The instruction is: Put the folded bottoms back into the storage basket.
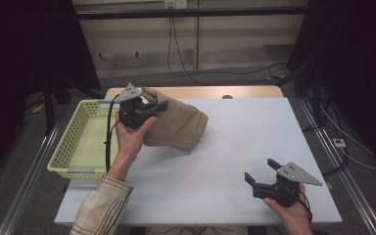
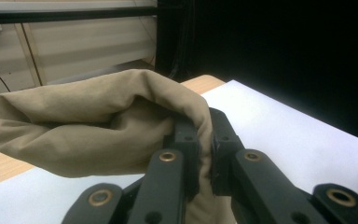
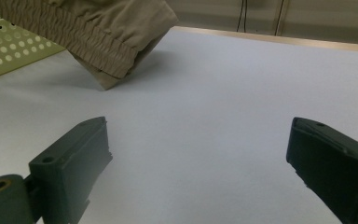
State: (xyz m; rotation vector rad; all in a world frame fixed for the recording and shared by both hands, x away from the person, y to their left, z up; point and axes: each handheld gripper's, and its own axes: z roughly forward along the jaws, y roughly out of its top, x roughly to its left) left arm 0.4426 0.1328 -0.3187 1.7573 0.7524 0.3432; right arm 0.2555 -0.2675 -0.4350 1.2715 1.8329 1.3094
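Tan cotton cloth, a bunched garment with an elastic waistband, hangs lifted over the far left part of the white surface, its lower folds resting just beside the pale yellow perforated plastic basket. The left gripper has its black fingers clamped on a fold of the cloth. The right gripper rests low near the front right edge, well apart from the cloth, its fingers spread wide with nothing between them.
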